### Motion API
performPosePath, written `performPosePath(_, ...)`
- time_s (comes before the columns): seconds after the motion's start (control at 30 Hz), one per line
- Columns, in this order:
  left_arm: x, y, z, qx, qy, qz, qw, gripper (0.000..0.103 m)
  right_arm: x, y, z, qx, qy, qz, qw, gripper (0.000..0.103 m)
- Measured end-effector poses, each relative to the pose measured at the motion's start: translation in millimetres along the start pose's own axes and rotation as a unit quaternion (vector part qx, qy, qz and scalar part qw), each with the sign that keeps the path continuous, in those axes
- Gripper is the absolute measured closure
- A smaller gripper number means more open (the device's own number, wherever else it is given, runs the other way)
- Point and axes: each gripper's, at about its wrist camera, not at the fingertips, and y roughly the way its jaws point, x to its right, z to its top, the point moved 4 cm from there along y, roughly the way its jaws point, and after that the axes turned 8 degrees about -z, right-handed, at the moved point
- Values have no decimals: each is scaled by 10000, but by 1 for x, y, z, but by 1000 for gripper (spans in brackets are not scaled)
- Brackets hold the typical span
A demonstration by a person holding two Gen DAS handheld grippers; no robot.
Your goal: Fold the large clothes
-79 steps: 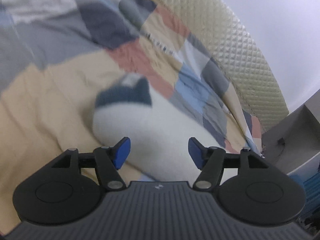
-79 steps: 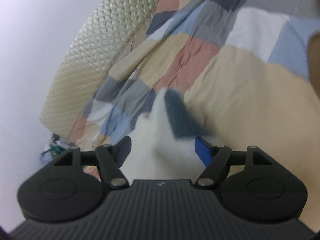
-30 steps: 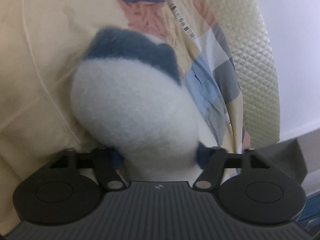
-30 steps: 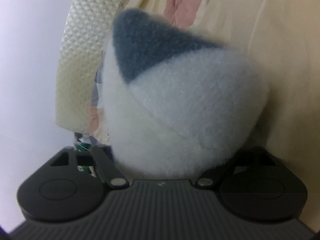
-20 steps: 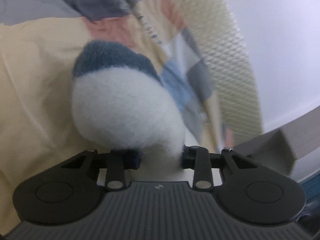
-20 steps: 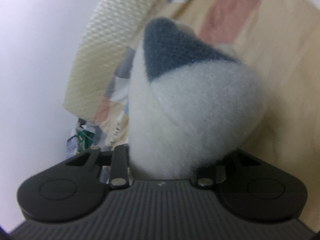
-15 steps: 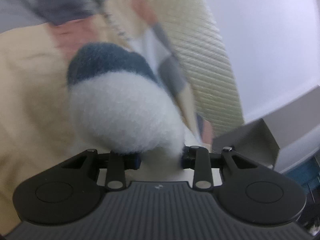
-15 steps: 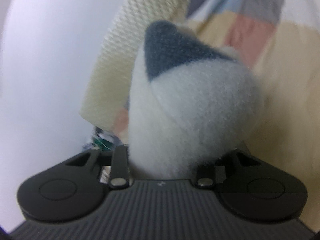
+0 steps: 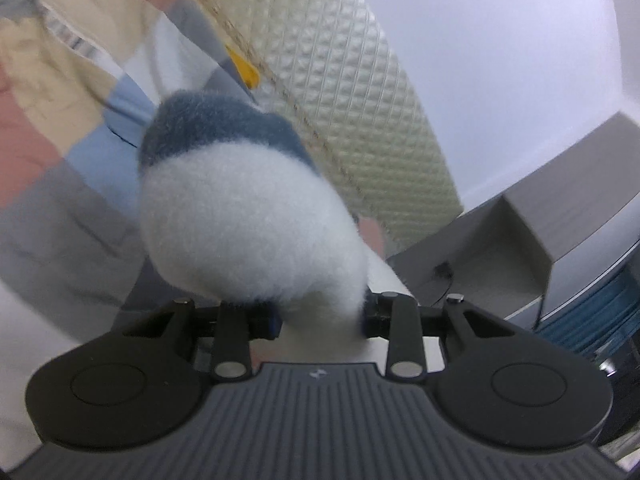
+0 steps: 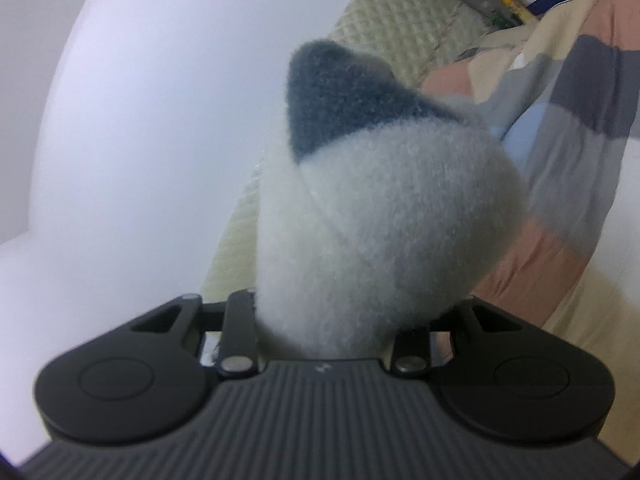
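Note:
A fluffy white fleece garment with a dark blue-grey edge fills the middle of both views. In the left wrist view the garment (image 9: 248, 220) bulges up out of my left gripper (image 9: 320, 316), which is shut on it; the blue pads are mostly buried in fleece. In the right wrist view the garment (image 10: 372, 216) rises as a cone from my right gripper (image 10: 324, 336), also shut on it, with the fingertips hidden under the fabric. Both hold it lifted above the bed.
A patchwork bedspread (image 9: 48, 184) in cream, pink, blue and grey lies below and shows at the right in the right wrist view (image 10: 568, 184). A quilted cream headboard (image 9: 360, 92) and white wall (image 10: 140, 120) stand behind. A grey bedside cabinet (image 9: 520, 248) is at right.
Both grippers went from open around the garment to shut on it, then lifted it off the bedspread and tilted up toward the headboard and wall.

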Motion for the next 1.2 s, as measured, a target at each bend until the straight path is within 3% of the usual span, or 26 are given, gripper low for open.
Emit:
performPosePath(0.27,-69,84,-21,-374,185,520,9978,65,79,76,-7,-106,298,-442,9985,63)
performPosePath(0.47,-130,100,-40,-586,316,646,9957,65,143,98,-47,-348,589,-766,9947,63)
performPosePath(0.63,-152,98,-49,-626,589,586,9946,62,163,95,-61,-279,608,-655,9956,61)
performPosePath(0.83,-152,94,-52,-672,543,587,9945,57,164,94,-65,-267,656,-659,9953,59)
performPosePath(0.9,-150,91,-51,-735,423,609,9945,47,161,94,-62,-321,688,-763,9942,57)
performPosePath(0.97,-144,85,-49,-785,309,753,9936,39,159,86,-65,-325,642,-965,9927,48)
performPosePath(1.07,-129,67,-52,-812,522,976,9905,32,150,76,-68,-364,602,-1192,9904,39)
performPosePath(1.2,-98,33,-51,-765,1025,1203,9845,31,136,41,-75,-226,714,-1464,9864,35)
